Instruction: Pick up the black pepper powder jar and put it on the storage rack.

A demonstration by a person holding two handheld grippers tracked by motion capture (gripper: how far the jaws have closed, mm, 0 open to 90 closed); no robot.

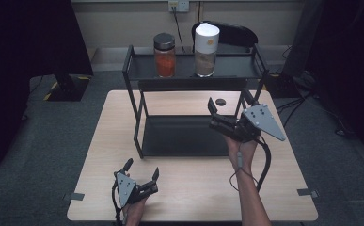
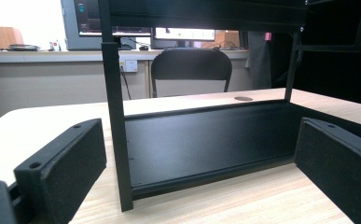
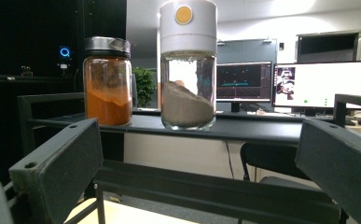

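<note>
While both grippers are empty, we take the work as pulling a jar off the rack, most likely the white-lidded one the right gripper faces.

Largest first: the table (image 1: 189, 197) spans the lower centre of the high view, light wood. The black two-tier rack (image 1: 137, 117) stands mid-frame on it, lower tray bare, upper shelf across the top centre.

White-lidded jar (image 1: 206, 49): top centre of the high view, upright on the upper shelf, right of the orange jar and apart from it. In the right gripper view it sits centre-top (image 3: 188, 65). Clear glass body, tall white cap with a yellow dot, grey-brown powder filling the lower part, heaped higher on one side.

Orange jar (image 1: 164, 55): just left of it, dark lid, orange powder, glass.

Handling, our judgement: glass is stiff, smooth, breakable. Part-full, so moderate weight, sitting low. We'd grip the glass body below the cap, not the cap, which may turn or lift off. Squeeze firmly but not hard, and keep it upright. The shelf's raised rim means lift first, then pull out.

Right gripper (image 1: 231, 108): right of centre in the high view, raised at the rack's right end, jaws spread wide, pinching nothing, pointed at the jars.

Left gripper (image 1: 142, 170): lower left of centre, low over the table in front of the rack, jaws spread, empty. Its own view looks into the lower tray.
</note>
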